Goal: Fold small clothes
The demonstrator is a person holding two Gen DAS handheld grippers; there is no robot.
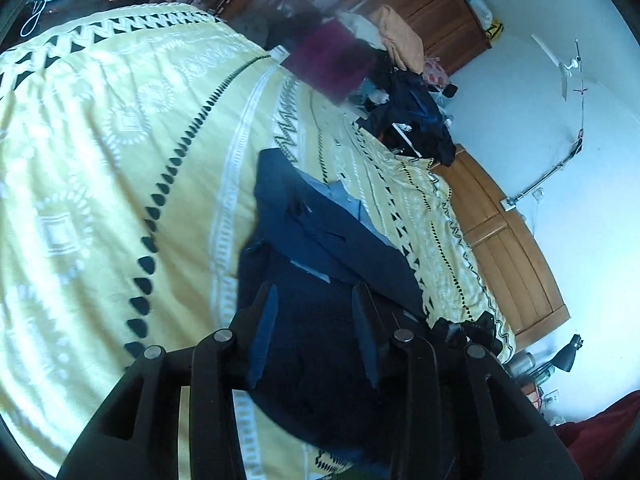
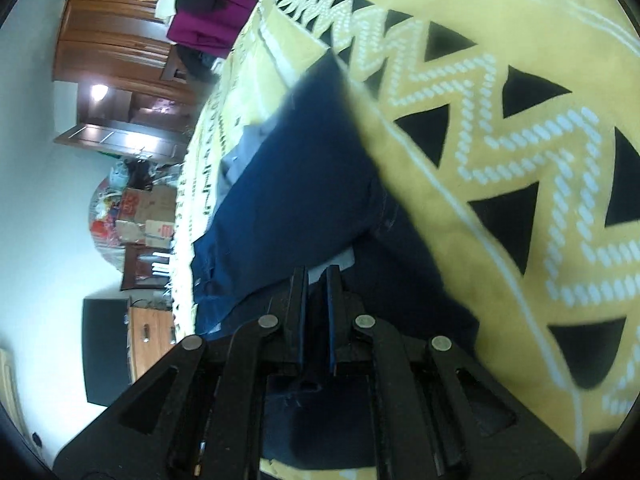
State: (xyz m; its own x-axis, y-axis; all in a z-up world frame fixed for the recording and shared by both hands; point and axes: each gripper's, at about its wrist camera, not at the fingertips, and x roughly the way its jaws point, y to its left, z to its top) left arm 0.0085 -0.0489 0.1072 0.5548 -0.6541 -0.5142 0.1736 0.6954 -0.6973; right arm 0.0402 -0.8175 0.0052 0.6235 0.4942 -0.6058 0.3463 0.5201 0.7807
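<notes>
Left wrist: left gripper (image 1: pixel 314 300) over dark navy garment (image 1: pixel 320 232) on yellow patterned bedspread (image 1: pixel 100 180), jaws wide, gripping nothing. Heap of clothes (image 1: pixel 412 120) beyond.

Right wrist: right gripper (image 2: pixel 317 276) low over same garment (image 2: pixel 292 184), jaws narrow, navy cloth between them; pinched or not, cannot tell.

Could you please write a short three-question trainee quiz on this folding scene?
1. True or false: the left gripper is open above the navy garment.
2. How do the right gripper's jaws stand? A) wide apart B) nearly closed, dark cloth between them C) out of view
3. Fill in: the navy garment lies on a ____ bedspread with black triangles.

Key: 1 true. 2 B. 3 yellow.
</notes>
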